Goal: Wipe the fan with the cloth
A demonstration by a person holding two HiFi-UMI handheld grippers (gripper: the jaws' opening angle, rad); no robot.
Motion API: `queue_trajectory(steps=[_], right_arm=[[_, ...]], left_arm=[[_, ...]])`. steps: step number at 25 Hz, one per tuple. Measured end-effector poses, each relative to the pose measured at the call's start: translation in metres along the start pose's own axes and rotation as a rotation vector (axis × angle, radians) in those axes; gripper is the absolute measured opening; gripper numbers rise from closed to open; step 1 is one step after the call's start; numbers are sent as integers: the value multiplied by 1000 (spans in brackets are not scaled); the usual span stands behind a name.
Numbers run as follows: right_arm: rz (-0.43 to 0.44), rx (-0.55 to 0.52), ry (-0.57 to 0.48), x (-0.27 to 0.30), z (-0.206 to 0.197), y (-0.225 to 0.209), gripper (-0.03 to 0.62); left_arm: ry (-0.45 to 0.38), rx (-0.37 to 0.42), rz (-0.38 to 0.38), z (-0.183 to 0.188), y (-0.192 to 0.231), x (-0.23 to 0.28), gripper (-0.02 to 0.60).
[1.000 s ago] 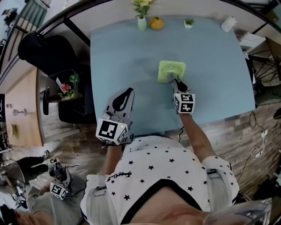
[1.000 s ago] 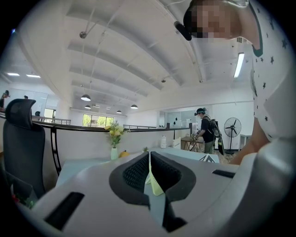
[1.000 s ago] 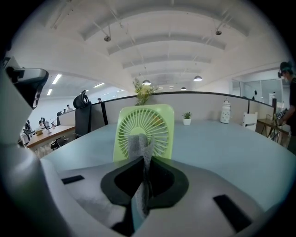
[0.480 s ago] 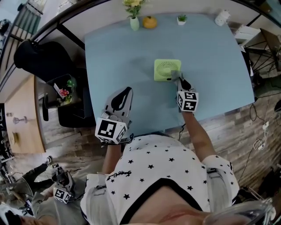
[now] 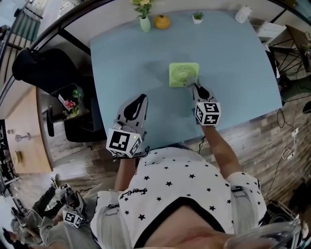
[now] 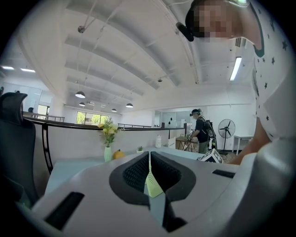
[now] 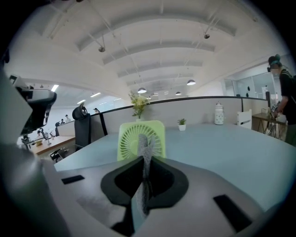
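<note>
Tabletop (image 5: 233, 73) fills the head view's upper half; fan (image 5: 183, 74) stands at upper centre; right gripper (image 5: 196, 88), just below it, pinches the cloth (image 7: 145, 157); left gripper (image 5: 140, 101), jaws pressed together on nothing, hangs lower left; I'd sweep the grille lightly, lest the fan tip.

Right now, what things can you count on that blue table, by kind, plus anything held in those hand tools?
Green fan: 1
Vase of flowers: 1
Small potted plant: 1
Orange round ornament: 1
White jar: 1
Grey cloth, clamped in the right gripper: 1
Total: 6
</note>
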State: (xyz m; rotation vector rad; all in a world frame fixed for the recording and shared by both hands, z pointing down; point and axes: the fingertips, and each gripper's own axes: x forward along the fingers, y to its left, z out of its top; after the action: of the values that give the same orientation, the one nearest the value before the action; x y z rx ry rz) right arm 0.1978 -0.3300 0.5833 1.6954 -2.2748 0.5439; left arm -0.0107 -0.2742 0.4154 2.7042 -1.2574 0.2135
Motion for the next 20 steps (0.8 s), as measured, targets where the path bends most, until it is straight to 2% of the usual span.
queue_trajectory(steps=[5,8,13,20], right_arm=[[148,-103,20,17,-3,55,18],[187,-162,50,32,-10,75,17],[210,-232,114,47,-35,90,17],[179,-238,153,56,-44,74,17]], left_arm=[[2,-3,9,-1,2,-2,35],[-3,-10,25,-2,9,-6,35],[-2,-37,62,-7,22,-15,35],[-1,-74,78,-11,33,-9,35]])
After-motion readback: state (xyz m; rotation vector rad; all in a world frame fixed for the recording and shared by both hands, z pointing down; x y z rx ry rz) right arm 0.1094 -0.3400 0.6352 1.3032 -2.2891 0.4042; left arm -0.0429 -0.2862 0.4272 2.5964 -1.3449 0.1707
